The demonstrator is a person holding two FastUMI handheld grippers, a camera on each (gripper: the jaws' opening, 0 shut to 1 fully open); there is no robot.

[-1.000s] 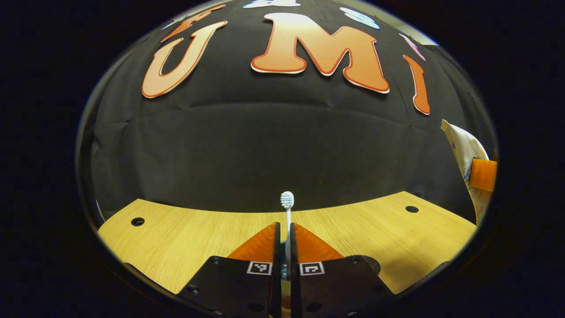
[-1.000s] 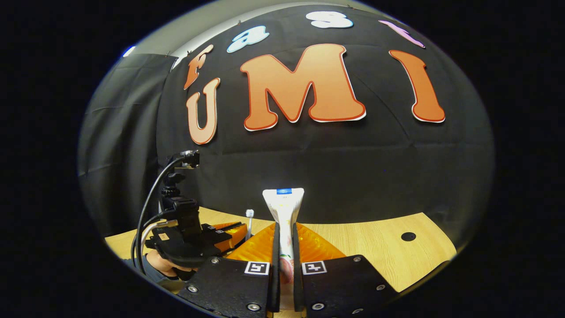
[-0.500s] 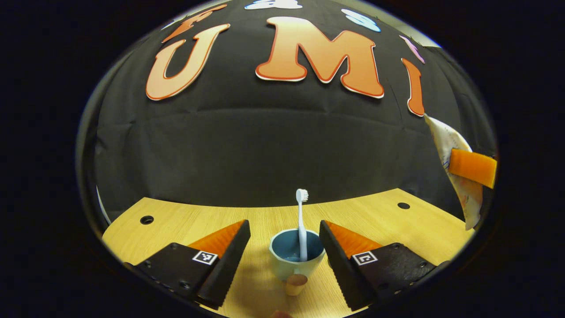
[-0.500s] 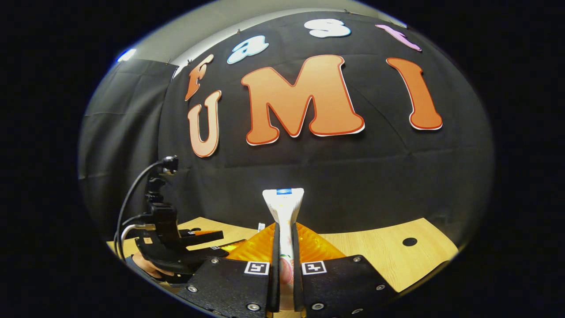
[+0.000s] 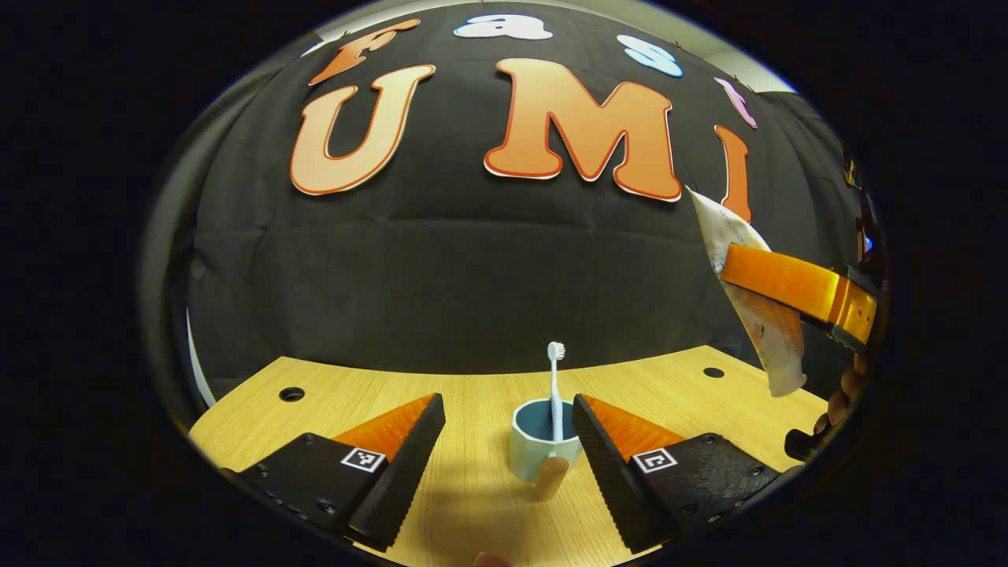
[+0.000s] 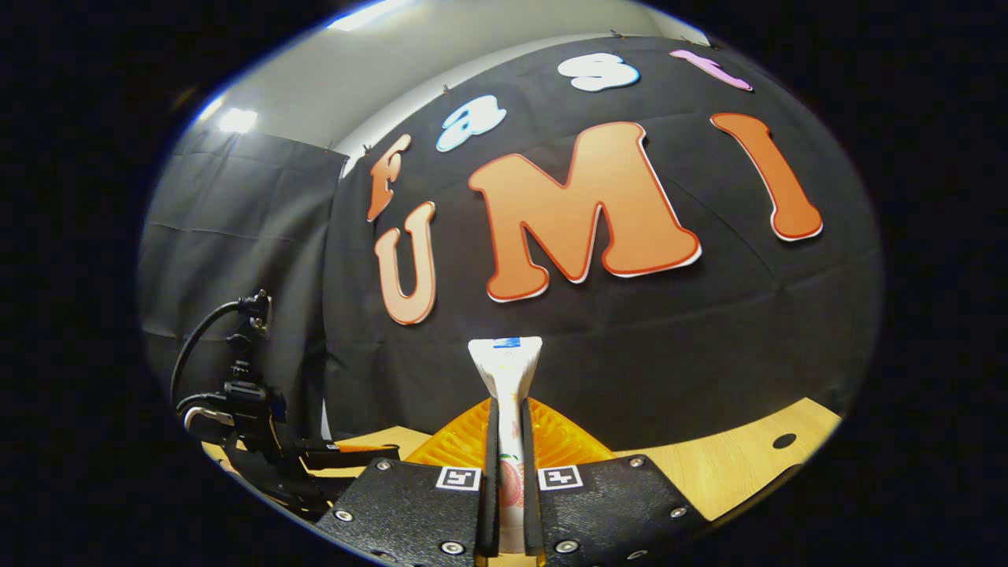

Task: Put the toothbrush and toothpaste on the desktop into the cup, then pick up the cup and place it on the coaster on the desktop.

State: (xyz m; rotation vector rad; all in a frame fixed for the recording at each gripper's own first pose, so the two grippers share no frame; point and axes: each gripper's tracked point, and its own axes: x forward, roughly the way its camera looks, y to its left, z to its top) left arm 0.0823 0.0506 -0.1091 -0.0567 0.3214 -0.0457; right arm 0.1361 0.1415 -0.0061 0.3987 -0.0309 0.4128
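Presently, in the left gripper view, the left claw (image 5: 508, 441) is seen spread wide, with nothing held between its two fingers. A pale cup (image 5: 543, 449) with a blue inside is seen standing upright on the wooden table (image 5: 465, 402), in the gap between the fingers and apart from both. A white toothbrush (image 5: 555, 386) is observed standing in the cup, bristle end up, leaning against the rim. A light brown handle on the near side of the cup is noted. Round holes are seen in the table near its far left and far right corners.

At the right edge of the same view, the right claw (image 5: 748, 272) is seen raised well above the table, with the toothpaste (image 5: 756, 315) tube clamped between its orange fingers and tilted, one end hanging lower than the other. Part of a hand (image 5: 846, 390) is seen below it.

In the right gripper view, the right claw (image 6: 508, 472) is seen closed on the toothpaste (image 6: 505, 378), both fingers pressed against the tube, whose flat crimped end points forward and up. The left claw (image 6: 346, 451) is seen low at the left, over the table (image 6: 740, 465), with a cable looped above it. The coaster cannot be made out with any certainty.
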